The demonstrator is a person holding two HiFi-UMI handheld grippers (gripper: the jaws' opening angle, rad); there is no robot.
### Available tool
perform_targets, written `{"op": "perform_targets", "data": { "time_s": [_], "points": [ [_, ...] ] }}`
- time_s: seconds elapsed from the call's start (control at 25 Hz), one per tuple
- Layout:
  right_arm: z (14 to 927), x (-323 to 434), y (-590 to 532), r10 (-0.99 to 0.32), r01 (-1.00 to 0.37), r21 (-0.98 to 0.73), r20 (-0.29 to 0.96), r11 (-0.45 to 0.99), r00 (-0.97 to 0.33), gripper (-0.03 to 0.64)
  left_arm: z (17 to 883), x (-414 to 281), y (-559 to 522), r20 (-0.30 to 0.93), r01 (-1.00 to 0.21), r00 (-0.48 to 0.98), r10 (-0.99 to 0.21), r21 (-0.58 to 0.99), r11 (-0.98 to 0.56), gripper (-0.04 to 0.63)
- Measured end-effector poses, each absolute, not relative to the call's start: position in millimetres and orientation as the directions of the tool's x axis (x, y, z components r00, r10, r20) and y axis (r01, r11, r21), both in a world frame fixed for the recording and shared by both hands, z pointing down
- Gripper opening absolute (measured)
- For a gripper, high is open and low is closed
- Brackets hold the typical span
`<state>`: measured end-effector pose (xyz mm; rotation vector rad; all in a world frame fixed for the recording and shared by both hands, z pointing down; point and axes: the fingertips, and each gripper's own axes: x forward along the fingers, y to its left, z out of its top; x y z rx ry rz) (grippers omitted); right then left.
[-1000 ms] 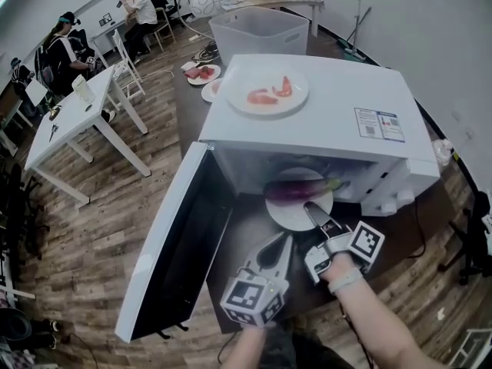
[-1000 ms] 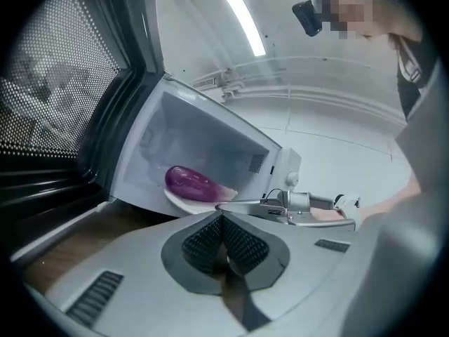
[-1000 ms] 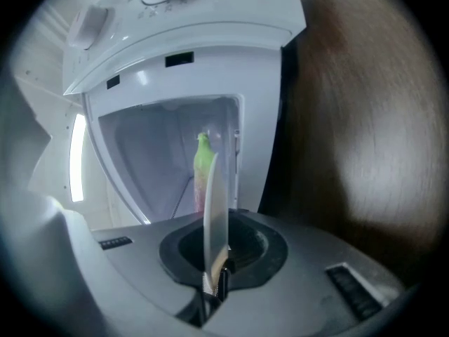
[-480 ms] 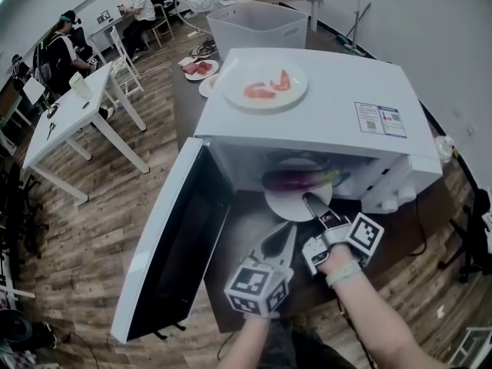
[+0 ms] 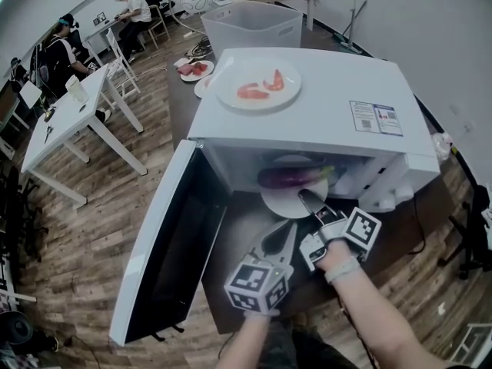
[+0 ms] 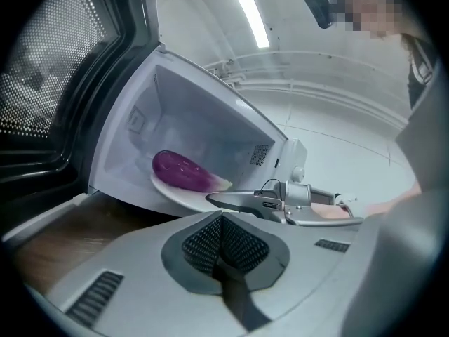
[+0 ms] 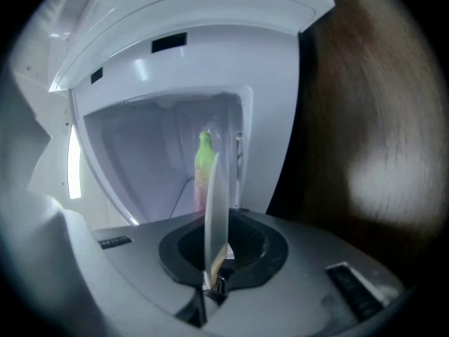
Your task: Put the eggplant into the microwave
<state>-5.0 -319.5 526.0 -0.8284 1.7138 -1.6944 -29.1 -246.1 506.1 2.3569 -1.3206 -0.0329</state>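
The purple eggplant (image 5: pixel 288 177) (image 6: pixel 181 171) lies on a white plate (image 5: pixel 288 204) (image 6: pixel 175 192) at the mouth of the open microwave (image 5: pixel 307 121). My right gripper (image 5: pixel 306 198) holds the plate's near rim. Its jaws have just eased open a little, and the rim (image 7: pixel 216 209) still sits edge-on between them. The eggplant's green stem (image 7: pixel 204 149) shows beyond. My left gripper (image 5: pixel 284 235) (image 6: pixel 223 220) is shut on nothing, just left of the right one, in front of the cavity.
The microwave door (image 5: pixel 165 244) hangs open to the left, close to my left gripper. A plate of red food (image 5: pixel 257 87) rests on the microwave's top. Behind stand a plastic bin (image 5: pixel 254 25) and more plates (image 5: pixel 196 69). White tables and seated people are far left.
My left gripper has crept a little forward toward the microwave. The right gripper with the plate and eggplant has stayed where it was.
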Motion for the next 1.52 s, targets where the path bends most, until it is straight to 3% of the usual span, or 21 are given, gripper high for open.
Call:
{"op": "perform_targets", "data": {
  "time_s": [0.24,0.72,1.0,1.24,1.52],
  "points": [
    [521.0,-10.9,-317.4,-0.735,-0.072,-0.996,0.006,0.058,-0.678,0.017,507.1,-28.1,-249.0,0.185,-0.799,0.545,-0.818,0.411,-0.439,0.003],
    [510.5,-5.6,-297.2,-0.698,-0.13,-0.974,-0.039,0.187,-0.715,0.112,507.5,-30.7,-257.9,0.172,-0.795,0.536,-0.827,0.433,-0.425,0.002],
    [515.2,4.5,-274.6,-0.695,-0.379,-0.871,0.063,0.312,-0.717,0.098,504.4,-35.9,-263.5,0.17,-0.811,0.51,-0.844,0.424,-0.405,0.002],
    [504.7,-4.8,-268.8,-0.66,-0.6,-0.618,0.167,0.508,-0.732,0.002,503.4,-38.5,-266.4,0.168,-0.814,0.495,-0.853,0.434,-0.387,0.002],
    [501.5,-15.9,-271.6,-0.655,-0.691,-0.429,0.257,0.582,-0.711,0.002,506.4,-42.4,-269.5,0.177,-0.822,0.481,-0.859,0.431,-0.372,0.002]
  ]
}}
